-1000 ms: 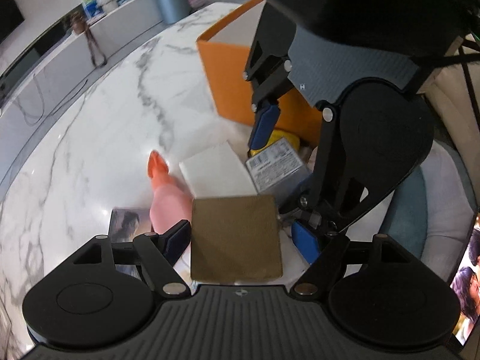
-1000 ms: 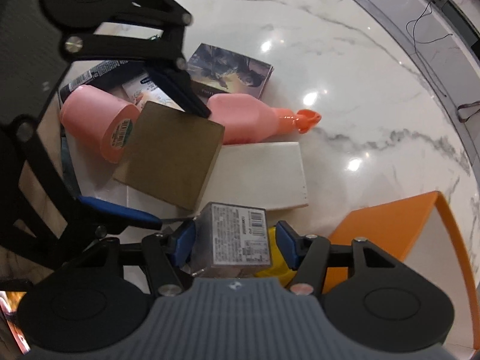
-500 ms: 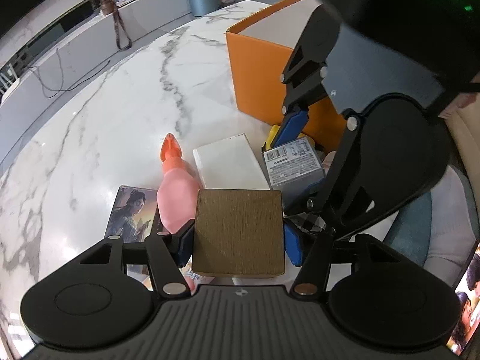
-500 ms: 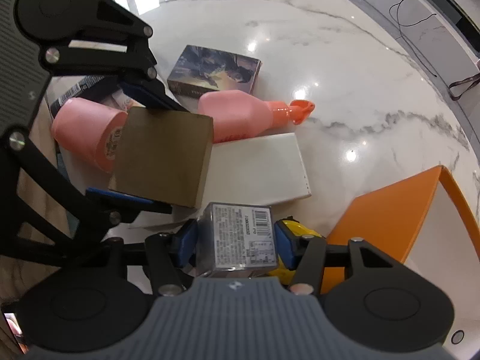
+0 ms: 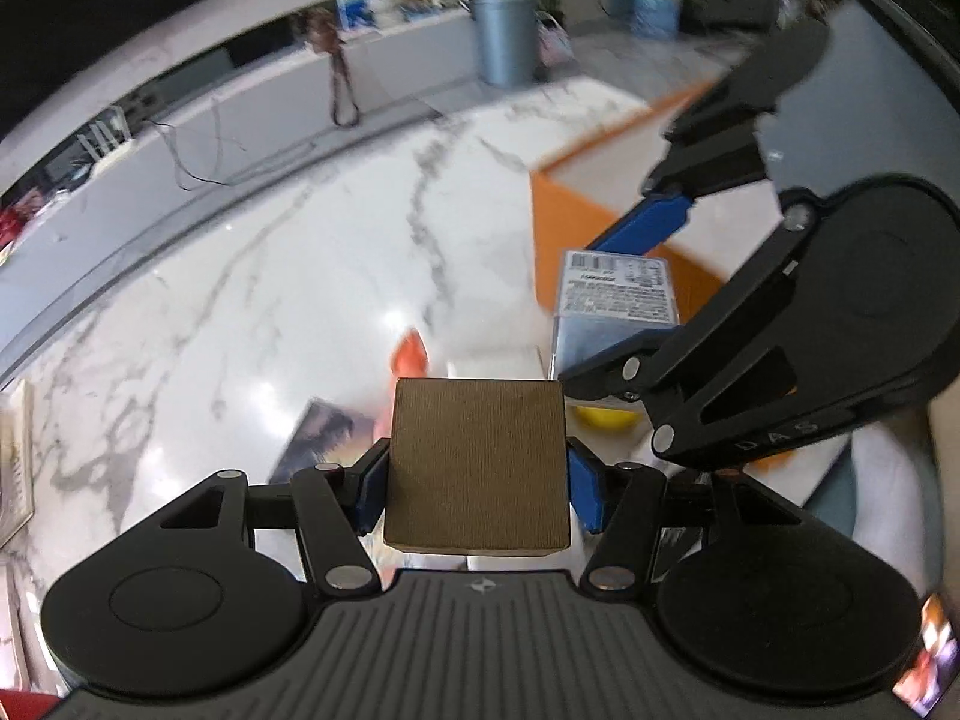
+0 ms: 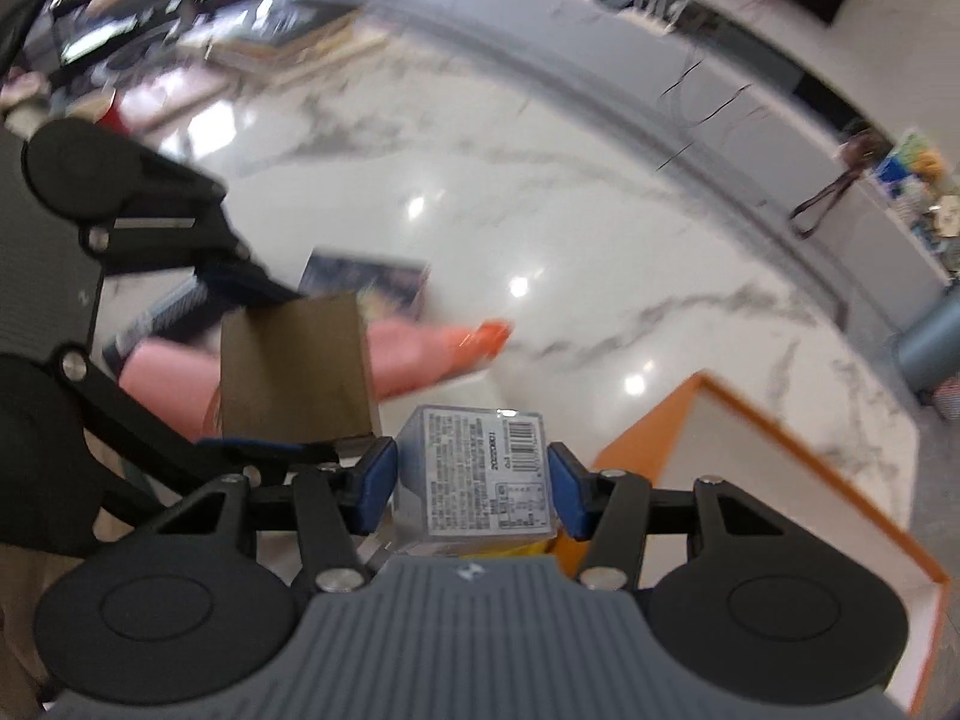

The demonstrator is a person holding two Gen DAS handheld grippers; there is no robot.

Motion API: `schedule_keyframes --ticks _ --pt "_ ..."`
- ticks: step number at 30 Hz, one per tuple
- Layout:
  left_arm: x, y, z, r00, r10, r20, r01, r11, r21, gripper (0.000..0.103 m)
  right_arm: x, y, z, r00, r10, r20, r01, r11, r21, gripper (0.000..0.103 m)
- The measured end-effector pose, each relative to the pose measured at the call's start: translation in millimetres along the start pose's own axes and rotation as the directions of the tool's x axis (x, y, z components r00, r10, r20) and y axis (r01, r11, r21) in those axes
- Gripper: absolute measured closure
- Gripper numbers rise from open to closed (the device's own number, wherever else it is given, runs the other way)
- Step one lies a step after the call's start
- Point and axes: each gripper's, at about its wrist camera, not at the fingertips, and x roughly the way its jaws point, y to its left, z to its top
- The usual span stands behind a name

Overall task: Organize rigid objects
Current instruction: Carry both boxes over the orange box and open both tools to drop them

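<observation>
Fingers of my left gripper (image 5: 477, 480) clamp the brown block (image 5: 477, 462); my right gripper (image 6: 471, 483) pinches the labelled box (image 6: 480, 468) between its pads.

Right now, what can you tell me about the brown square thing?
The brown square box is flat, with a matte, finely ribbed top like cardboard or woven board and thin paler edges. The left claw grips it by two opposite sides, blue pads pressed on, holding it up off the marble table. Nothing else touches it.

Left tool (image 5: 477, 489) and right tool (image 6: 471, 489) (both pitched downward) each clamp something.
</observation>
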Motion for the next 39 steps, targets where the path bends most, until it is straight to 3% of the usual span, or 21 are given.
schedule_keyframes --ticks 4,9,15,26,30,39 --pt "-14.7 -2.7 24.2 0.999 -0.005 0.049 0.009 0.997 -0.079 0.036 -28.0 -15.9 2.6 0.995 -0.085 0.056 0.083 0.996 0.045 0.049" --pt "-16.0 -14.8 56.8 0.996 -0.032 0.084 0.043 0.99 -0.136 0.036 -50.8 -48.6 -7.6 0.983 -0.174 0.062 0.167 0.98 0.112 0.049" --pt "-4.3 -37.7 79.9 0.992 -0.08 0.098 0.095 0.983 -0.155 0.036 -54.4 -89.7 -33.5 0.968 -0.25 0.007 0.245 0.953 0.178 0.049" --pt "46.0 -66.2 109.7 0.983 -0.169 0.074 0.181 0.958 -0.222 0.036 -19.7 -143.1 -80.4 0.951 -0.285 -0.124 0.307 0.921 0.241 0.049" --pt "62.7 -78.8 111.7 0.985 -0.165 0.057 0.173 0.969 -0.179 0.036 1.4 -149.9 -91.0 0.951 -0.263 -0.165 0.298 0.922 0.249 0.049" --pt "92.2 -89.2 112.0 0.993 -0.117 0.016 0.117 0.993 0.026 0.036 40.7 -148.7 -94.3 0.957 -0.21 -0.198 0.253 0.94 0.227 0.049"
